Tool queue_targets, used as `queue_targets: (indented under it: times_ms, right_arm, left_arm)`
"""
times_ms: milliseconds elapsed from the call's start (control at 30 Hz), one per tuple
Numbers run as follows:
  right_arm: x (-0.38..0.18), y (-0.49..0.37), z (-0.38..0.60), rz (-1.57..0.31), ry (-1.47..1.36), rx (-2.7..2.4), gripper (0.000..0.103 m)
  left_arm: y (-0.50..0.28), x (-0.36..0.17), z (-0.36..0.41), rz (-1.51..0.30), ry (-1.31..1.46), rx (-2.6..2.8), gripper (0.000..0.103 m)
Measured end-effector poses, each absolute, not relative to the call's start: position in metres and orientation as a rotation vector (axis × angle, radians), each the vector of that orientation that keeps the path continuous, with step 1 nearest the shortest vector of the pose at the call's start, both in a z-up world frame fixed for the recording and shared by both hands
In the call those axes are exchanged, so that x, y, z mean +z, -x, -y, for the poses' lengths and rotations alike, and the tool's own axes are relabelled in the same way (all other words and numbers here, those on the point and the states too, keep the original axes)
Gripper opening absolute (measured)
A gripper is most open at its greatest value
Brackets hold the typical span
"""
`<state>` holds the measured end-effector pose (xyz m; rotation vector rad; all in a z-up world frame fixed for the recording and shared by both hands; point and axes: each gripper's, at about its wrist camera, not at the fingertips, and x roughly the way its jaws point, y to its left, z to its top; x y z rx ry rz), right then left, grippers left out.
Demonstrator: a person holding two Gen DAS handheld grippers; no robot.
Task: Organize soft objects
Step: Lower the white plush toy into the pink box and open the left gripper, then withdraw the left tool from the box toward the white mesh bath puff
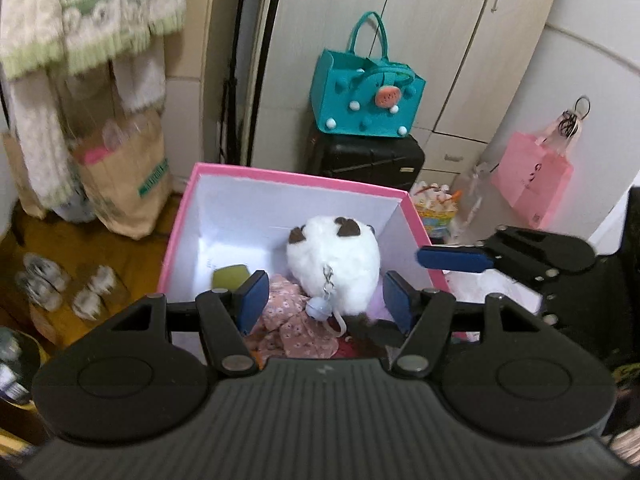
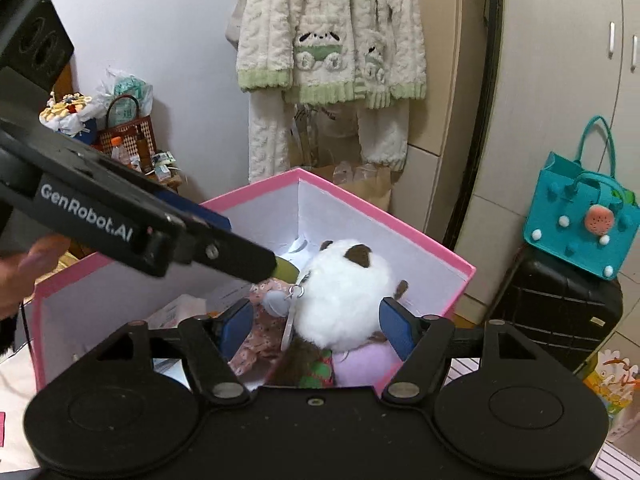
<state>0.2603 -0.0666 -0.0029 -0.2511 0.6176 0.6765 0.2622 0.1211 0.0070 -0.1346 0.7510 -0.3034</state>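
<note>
A: Where's the plush toy (image 1: 334,266) sitting?

B: Inside the box (image 1: 280,178), a square cardboard one with a pink rim and smooth white walls. The toy is round, white and fluffy with small brown ears, lying toward the box's right wall on top of a crumpled pink floral cloth (image 1: 290,322).

A: Anything hanging off it?

B: A short metal chain with a pale blue bell (image 1: 314,307), round and smooth. Beside the toy lies something flat and olive green (image 1: 230,276); I can't tell what it is. In the right wrist view a soft lilac item (image 2: 362,362) and a brown furry piece sit under the toy.

A: And the claws?

B: The left gripper (image 1: 326,306) is released, its flat blue pads standing on either side of the toy's near end without pressing it. The right gripper (image 2: 316,330) is also released, with white fur between its pads but a gap at each side.

A: What's behind?

B: A teal felt bag (image 1: 366,88) with white pompoms on a hard black ribbed suitcase (image 1: 368,158), and a knitted cream sweater (image 2: 330,32) with green cuffs hanging up
</note>
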Motion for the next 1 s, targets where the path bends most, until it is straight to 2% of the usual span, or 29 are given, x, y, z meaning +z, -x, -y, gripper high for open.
queue_targets:
  times_ms: [200, 633, 1000]
  right_arm:
    - [0.013, -0.228, 0.084, -0.620, 0.241, 0.703, 0.074]
    - [0.057, -0.170, 0.124, -0.638, 0.139, 0.747, 0.074]
    - [0.072, -0.123, 0.165, -0.637, 0.102, 0.757, 0.074]
  left_arm:
    - [-0.229, 0.026, -0.112, -0.733, 0.021, -0.282, 0.062]
    - [-0.167, 0.070, -0.097, -0.750, -0.034, -0.341, 0.064]
    - [-0.125, 0.073, -0.068, -0.817, -0.089, -0.452, 0.068]
